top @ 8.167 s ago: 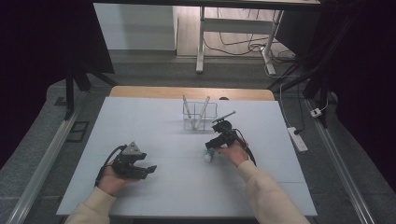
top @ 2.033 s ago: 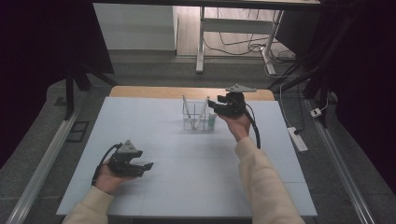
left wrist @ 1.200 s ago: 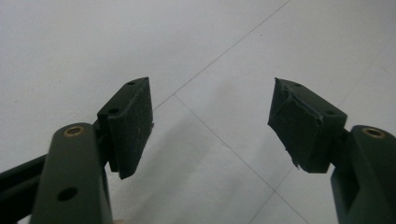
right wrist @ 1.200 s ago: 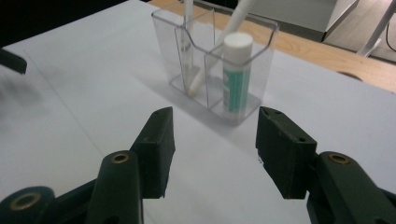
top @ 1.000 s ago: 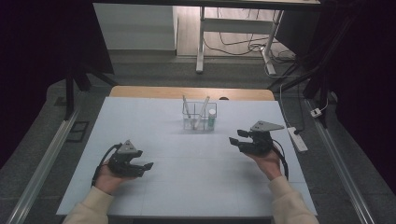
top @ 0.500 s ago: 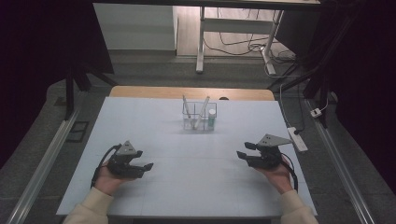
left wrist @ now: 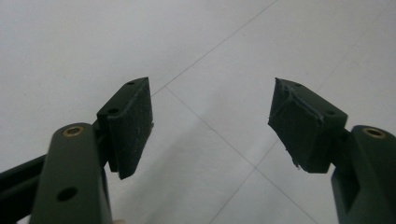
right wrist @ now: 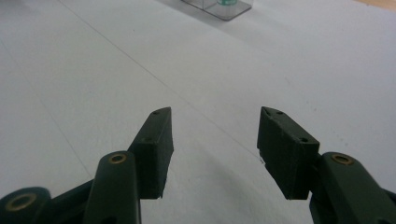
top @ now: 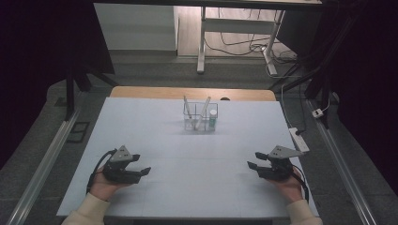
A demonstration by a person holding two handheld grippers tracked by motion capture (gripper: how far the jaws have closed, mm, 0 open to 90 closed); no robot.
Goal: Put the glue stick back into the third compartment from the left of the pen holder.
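On the white table (top: 197, 154) we see the clear rack (top: 200, 117) standing near the far edge with two white tubes and a small green-labelled vial (top: 213, 117) in it, well apart from our left tongs (top: 141, 172) and right tongs (top: 252, 165), both spread wide and empty.

Both forearms come in low from the near edge, sleeves pale. The left hand (top: 104, 183) holds the left gripper (top: 142, 169) near the table's left front, its jaws spread wide with nothing between them. The right hand (top: 288, 183) holds the right gripper (top: 251, 161) at the right front (jaws likewise parted and empty), pointing inward toward the other.
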